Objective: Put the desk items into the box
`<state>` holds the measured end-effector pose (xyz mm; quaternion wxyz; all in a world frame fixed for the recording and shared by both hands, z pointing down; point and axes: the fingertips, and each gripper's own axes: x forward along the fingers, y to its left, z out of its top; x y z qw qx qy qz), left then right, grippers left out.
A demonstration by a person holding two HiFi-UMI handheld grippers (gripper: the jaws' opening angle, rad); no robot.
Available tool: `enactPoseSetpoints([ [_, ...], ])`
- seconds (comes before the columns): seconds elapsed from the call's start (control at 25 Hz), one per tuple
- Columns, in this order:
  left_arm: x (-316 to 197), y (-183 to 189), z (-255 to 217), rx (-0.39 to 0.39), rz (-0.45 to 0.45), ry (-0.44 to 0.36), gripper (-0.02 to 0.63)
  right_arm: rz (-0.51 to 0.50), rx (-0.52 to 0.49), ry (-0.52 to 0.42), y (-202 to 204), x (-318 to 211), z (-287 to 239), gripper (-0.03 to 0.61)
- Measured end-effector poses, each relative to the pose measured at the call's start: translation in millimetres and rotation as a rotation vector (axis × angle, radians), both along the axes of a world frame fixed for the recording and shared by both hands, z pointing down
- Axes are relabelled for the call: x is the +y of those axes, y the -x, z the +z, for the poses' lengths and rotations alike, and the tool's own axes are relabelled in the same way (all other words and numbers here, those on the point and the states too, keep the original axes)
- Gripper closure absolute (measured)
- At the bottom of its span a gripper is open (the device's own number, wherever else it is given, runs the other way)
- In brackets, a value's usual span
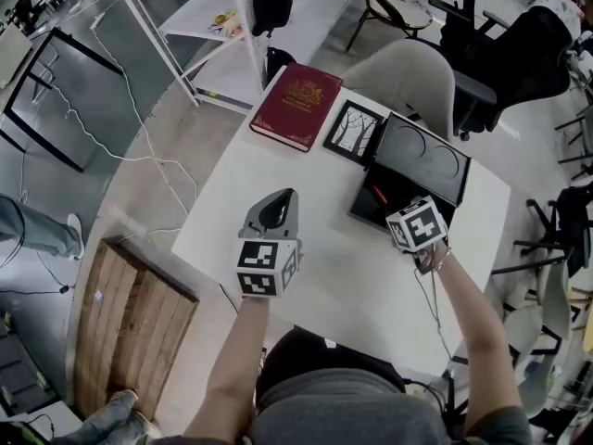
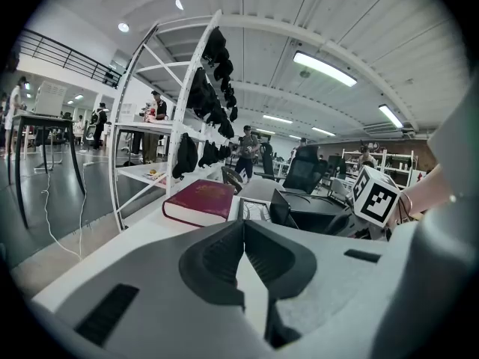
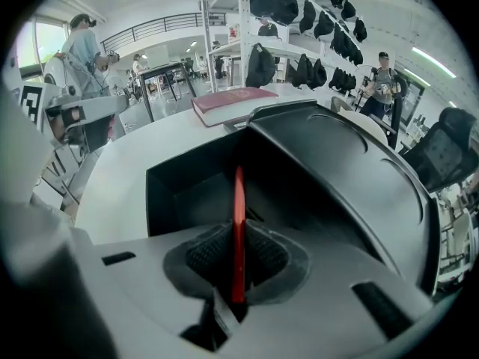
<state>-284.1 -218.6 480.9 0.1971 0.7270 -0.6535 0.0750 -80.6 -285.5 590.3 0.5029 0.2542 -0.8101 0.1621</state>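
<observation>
A black box (image 1: 384, 204) stands open on the white table (image 1: 324, 276), its lid (image 1: 422, 156) leaning back. My right gripper (image 1: 397, 219) points steeply down over the box and is shut on a thin red item (image 3: 239, 223), whose tip reaches into the box's inside (image 3: 187, 193). A dark red book (image 1: 296, 105) and a black framed picture (image 1: 353, 131) lie beyond the box at the far side. My left gripper (image 1: 275, 202) hovers over the middle of the table, shut, with nothing between its jaws (image 2: 243, 230).
A grey chair (image 1: 408, 77) is at the table's far edge. A white shelf rack (image 1: 204, 26) is at the far left. A wooden pallet (image 1: 130, 327) lies on the floor at the left. Cables run across the floor. People stand in the background.
</observation>
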Motion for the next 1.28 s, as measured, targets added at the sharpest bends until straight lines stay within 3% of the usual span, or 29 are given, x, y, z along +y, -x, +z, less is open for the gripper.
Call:
enactPoseSetpoints([
  [0.68, -1.6, -3.2, -5.0, -0.01, 0.004, -0.005, 0.606, -0.023, -0.04, 0.005, 1.7, 3.0, -12.4, 0.489],
  [1.28, -8.4, -28.1, -21.7, -0.032, 0.057, -0.036, 0.606, 0.063, -0.291, -0.091, 7.2, 4.6, -97.3, 0.52],
])
